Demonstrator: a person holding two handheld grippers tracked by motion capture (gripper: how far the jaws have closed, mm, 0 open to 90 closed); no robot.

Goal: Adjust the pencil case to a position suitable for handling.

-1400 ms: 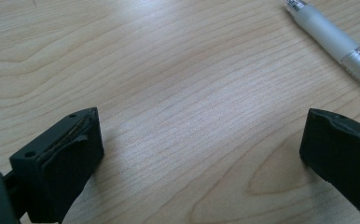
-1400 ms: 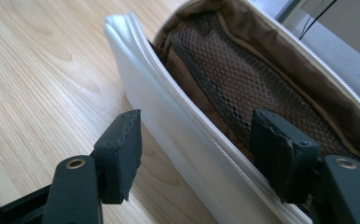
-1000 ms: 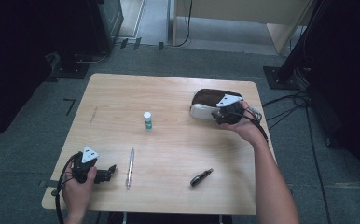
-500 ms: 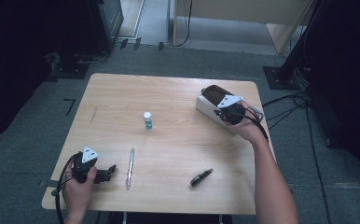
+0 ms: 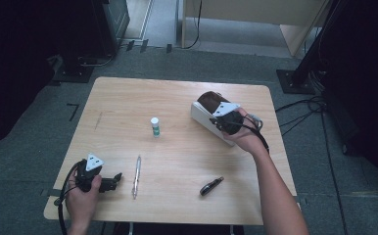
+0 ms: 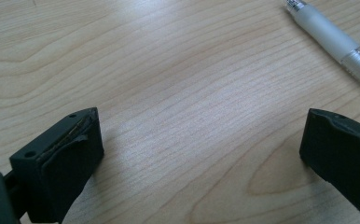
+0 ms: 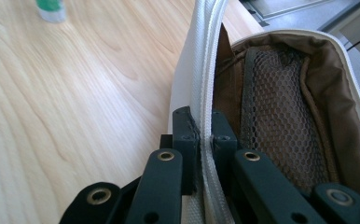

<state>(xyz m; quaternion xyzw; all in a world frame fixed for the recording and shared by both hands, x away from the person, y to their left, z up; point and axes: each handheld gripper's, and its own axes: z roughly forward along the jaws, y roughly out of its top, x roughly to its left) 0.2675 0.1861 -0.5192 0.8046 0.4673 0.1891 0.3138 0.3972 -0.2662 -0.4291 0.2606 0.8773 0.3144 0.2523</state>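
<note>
Grey carpet runs all around, dark stands and cables sit at the edges, and right in the middle we've got the pale wooden table (image 5: 128,98), rounded corners, grain running across it. Biggest thing on it is the white pouch (image 5: 202,113), over on the far right side, unzipped, its brown lining and a mesh pocket wide open to the right gripper view. And look at that, the right gripper (image 5: 221,122) has got it: the 2 black jaws have just been closing and now sit clamped on the pouch's zippered white rim, the fabric edge pinched between them. Across the table, at the near left corner, the left gripper (image 5: 114,179) lies low over the wood, jaws spread apart with bare tabletop between them, gripping nothing at all, its cable looping off the table edge. Just beside it to the right lies the clear pen (image 5: 136,175), pointing away from the person, apart from the jaws. Nearer the right forearm lies a small dark folded tool (image 5: 211,186), tilted on the wood. Smallest of the lot, a little white bottle (image 5: 154,126) with a green label stands upright near the table's middle, well apart from everything.
</note>
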